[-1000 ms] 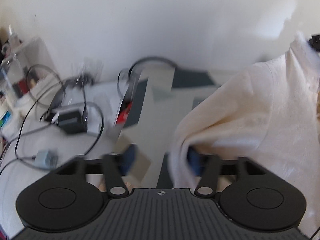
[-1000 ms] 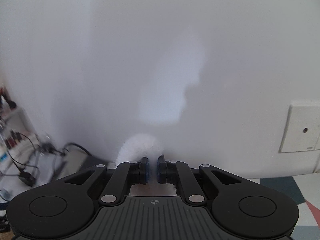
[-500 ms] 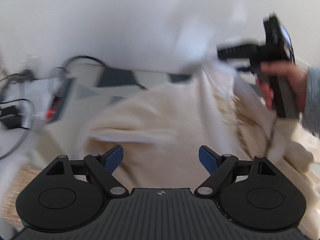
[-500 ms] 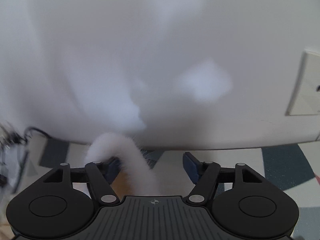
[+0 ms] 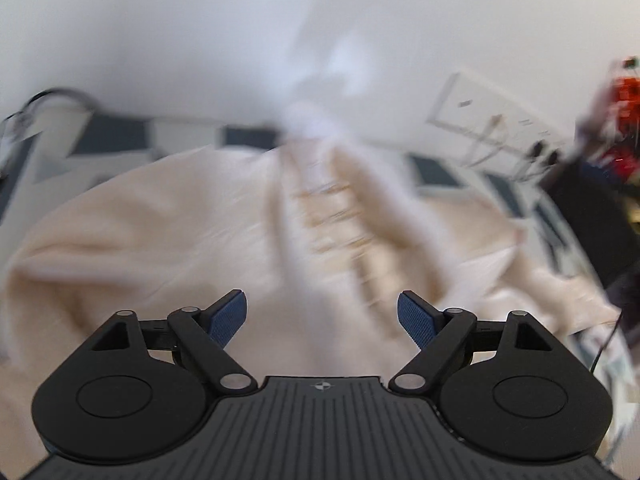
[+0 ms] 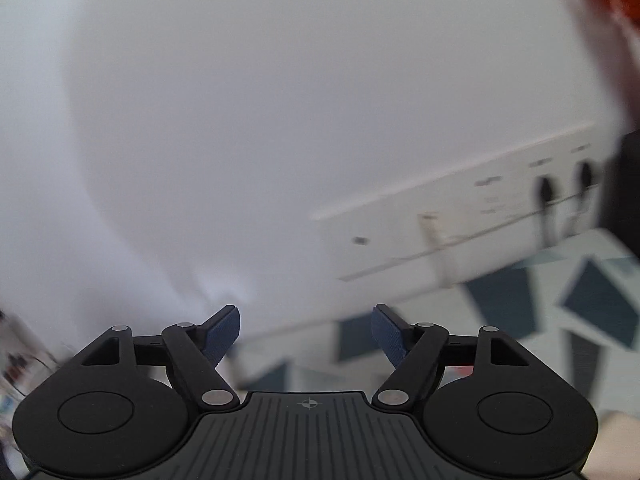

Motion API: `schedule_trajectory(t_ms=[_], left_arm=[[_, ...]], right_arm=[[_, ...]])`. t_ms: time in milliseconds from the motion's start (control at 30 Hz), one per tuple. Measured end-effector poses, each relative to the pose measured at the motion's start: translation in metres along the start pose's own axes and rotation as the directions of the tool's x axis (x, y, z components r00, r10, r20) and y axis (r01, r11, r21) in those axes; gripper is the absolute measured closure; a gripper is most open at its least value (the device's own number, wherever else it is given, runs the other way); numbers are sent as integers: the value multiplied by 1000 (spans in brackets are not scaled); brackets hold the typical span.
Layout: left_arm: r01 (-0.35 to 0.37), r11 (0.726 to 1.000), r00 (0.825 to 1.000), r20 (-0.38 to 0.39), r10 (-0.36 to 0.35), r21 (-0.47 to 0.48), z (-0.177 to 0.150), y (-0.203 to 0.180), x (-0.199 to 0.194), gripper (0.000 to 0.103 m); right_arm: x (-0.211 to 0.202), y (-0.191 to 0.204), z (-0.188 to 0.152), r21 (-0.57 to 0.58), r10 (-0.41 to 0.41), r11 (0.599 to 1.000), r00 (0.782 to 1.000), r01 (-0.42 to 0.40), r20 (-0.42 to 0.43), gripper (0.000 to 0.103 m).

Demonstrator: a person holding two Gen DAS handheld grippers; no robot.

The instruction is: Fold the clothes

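A cream garment (image 5: 168,232) lies spread and rumpled over the patterned surface in the left wrist view, with a blurred row of buttons or stitching (image 5: 340,216) down its middle. My left gripper (image 5: 322,316) hovers over the garment's near part, open, with nothing between its blue pads (image 5: 228,316). In the right wrist view my right gripper (image 6: 306,332) faces the white wall; its jaws are opening and nothing is between them. The garment does not show in that view.
A white wall (image 6: 280,100) stands close behind. A white socket strip with plugs (image 6: 480,216) runs along it at the right. The blue-and-white geometric cover (image 6: 520,312) shows below. Cables (image 5: 52,100) lie far left; dark and red objects (image 5: 616,112) stand far right.
The right gripper let go of the cream cloth, opened and swung right toward the socket strip. The left gripper released the garment's edge, opened wider and swung right over the garment.
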State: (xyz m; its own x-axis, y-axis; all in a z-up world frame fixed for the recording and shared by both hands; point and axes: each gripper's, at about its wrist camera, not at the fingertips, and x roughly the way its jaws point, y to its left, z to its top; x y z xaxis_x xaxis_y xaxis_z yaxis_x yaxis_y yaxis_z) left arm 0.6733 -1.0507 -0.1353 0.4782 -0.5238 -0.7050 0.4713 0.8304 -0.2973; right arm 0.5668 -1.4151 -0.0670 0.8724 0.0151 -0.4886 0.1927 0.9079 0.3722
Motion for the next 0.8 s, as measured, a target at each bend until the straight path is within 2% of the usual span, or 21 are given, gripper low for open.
schedule_trajectory(t_ms=[67, 167, 300, 333, 400, 500, 600, 700, 733, 767, 800], left_arm=[[55, 997, 999, -2, -55, 52, 8, -20, 8, 18], [101, 978, 994, -50, -94, 183, 11, -57, 29, 18], [19, 940, 999, -46, -3, 339, 4, -90, 59, 18], [19, 929, 998, -58, 3, 369, 3, -94, 63, 18], [20, 904, 997, -81, 17, 428, -1, -101, 73, 21], [45, 884, 993, -121, 13, 466, 0, -107, 80, 24], [51, 879, 990, -140, 18, 474, 2, -111, 83, 24], [66, 894, 987, -161, 8, 443, 6, -111, 89, 24], [76, 895, 986, -168, -2, 440, 7, -111, 91, 27], [87, 895, 985, -174, -11, 437, 8, -111, 93, 54], [92, 893, 984, -177, -14, 440, 8, -112, 94, 68]], right_arm=[[-30, -22, -28, -25, -79, 997, 997, 79, -4, 33], [-36, -49, -65, -60, -199, 979, 977, 194, -78, 33], [-24, -61, -102, -172, -333, 936, 932, 308, -141, 32], [-18, -60, -106, -195, -359, 924, 921, 328, -153, 27], [-4, -63, -114, -205, -388, 914, 904, 351, -179, 18], [2, -69, -117, -199, -382, 917, 905, 346, -187, 8], [16, -66, -123, -247, -414, 897, 893, 366, -178, 5], [22, -68, -124, -251, -418, 894, 893, 371, -168, 3], [22, -70, -123, -241, -411, 899, 896, 366, -169, 3], [21, -73, -123, -233, -402, 904, 899, 360, -172, 4], [20, -74, -123, -226, -390, 910, 903, 348, -180, 16]])
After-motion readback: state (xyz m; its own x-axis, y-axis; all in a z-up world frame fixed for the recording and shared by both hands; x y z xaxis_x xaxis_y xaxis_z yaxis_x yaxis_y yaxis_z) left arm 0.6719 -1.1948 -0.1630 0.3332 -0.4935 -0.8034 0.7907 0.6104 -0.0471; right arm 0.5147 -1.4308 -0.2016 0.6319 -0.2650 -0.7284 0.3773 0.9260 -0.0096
